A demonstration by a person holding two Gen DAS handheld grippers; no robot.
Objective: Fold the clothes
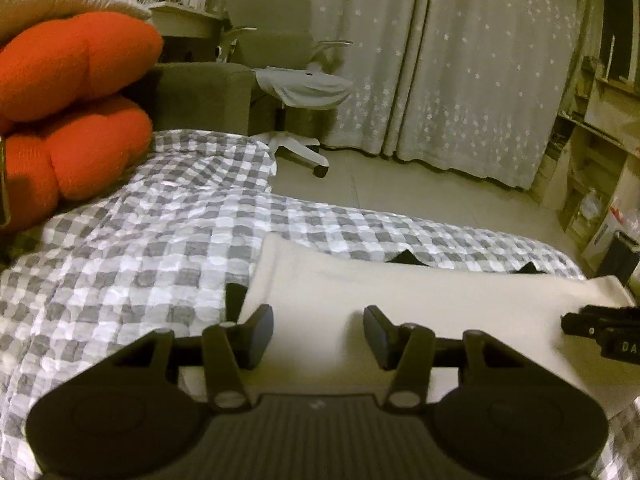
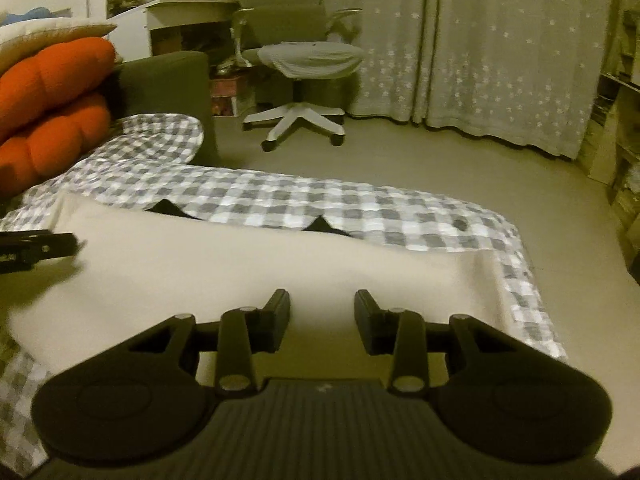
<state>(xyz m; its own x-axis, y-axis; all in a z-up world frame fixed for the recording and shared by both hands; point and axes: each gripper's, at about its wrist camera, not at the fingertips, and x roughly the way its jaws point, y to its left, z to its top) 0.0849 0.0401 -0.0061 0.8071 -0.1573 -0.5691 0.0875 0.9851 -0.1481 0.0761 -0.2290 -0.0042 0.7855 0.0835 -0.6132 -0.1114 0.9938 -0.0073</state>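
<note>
A cream cloth (image 1: 400, 300) is spread on the checked blanket (image 1: 140, 240), directly under and ahead of the left gripper (image 1: 318, 334) and the right gripper (image 2: 322, 320); both are held partly open above it, with nothing gripped

- Pale curtains (image 1: 460, 80) with small white star-like flowers hung down to the floor along the far wall.
- The floor (image 2: 400, 160) was smooth, plain and light-coloured.
- An office chair (image 2: 296, 56) with a white wheeled base stood before the curtains, a striped cloth draped over its seat.
- Open wooden shelving (image 1: 600, 128) filled the right side of the room, packed with boxes and papers.
- A cluttered white desk (image 2: 180, 12) stood at the far left, behind the chair.
- A dark upholstered sofa arm (image 1: 200, 92) rose beside two stacked orange cushions (image 1: 68, 112).
- A grey-and-white checked cover (image 1: 132, 248) lay over the near surface.
- The light was dim, warm and yellowish.
</note>
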